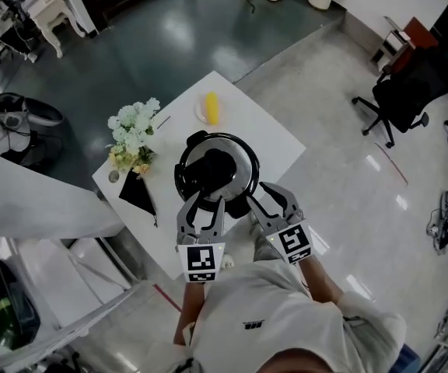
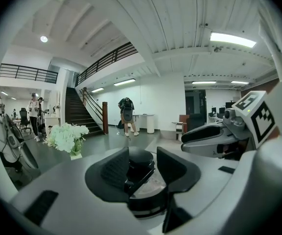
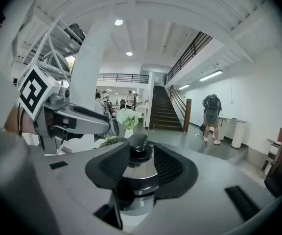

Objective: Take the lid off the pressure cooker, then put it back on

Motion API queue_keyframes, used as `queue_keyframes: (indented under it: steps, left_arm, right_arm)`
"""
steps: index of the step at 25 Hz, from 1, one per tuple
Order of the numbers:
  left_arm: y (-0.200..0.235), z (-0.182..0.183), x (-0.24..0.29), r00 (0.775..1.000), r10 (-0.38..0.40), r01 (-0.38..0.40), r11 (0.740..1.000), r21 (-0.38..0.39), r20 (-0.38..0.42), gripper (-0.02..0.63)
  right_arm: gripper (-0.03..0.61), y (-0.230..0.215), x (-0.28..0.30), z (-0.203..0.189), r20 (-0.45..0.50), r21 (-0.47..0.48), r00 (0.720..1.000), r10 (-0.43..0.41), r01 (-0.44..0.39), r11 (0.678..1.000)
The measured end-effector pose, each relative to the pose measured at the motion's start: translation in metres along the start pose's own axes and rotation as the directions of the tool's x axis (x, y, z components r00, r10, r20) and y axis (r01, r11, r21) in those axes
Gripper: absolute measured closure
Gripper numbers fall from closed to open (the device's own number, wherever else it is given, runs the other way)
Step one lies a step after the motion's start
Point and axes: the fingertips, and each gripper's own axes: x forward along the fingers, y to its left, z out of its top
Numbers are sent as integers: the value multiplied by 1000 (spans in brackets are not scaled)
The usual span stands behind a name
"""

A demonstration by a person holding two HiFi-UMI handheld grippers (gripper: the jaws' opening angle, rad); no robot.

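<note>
Head view alone: yellow item (image 1: 211, 109) beyond lid (image 1: 242, 158).

Head camera looks steeply down from high above the white table (image 1: 274, 142) and pressure cooker (image 1: 216, 165), while cameras on the left gripper (image 1: 204, 202) and right gripper (image 1: 264, 200) sit low and very close at the cooker's near side, facing far, sharing the cooker, flowers (image 2: 67, 137) and staircase (image 2: 80, 109).
</note>
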Motion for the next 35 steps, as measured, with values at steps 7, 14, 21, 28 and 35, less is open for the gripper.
queue_keyframes:
  steps: [7, 14, 21, 28, 35]
  left_arm:
    - [4, 4, 40, 992, 101, -104, 994, -43, -71, 423]
    - [15, 1, 73, 968, 198, -214, 973, -91, -152, 405]
    - [22, -6, 102, 928, 289, -327, 934, -141, -236, 370]
    - [25, -19, 121, 876, 359, -428, 887, -173, -322, 313]
    - [30, -38, 132, 817, 408, -518, 830, -206, -408, 282]
  right_arm:
    - [423, -36, 36, 1, -7, -29, 990, 141, -142, 990]
    - [423, -56, 73, 5, -45, -46, 958, 283, -285, 958]
    - [423, -76, 104, 5, -70, -65, 909, 411, -415, 907]
    - [423, -88, 123, 2, -81, -88, 865, 495, -501, 861]
    - [423, -91, 137, -3, -104, -97, 821, 561, -570, 816]
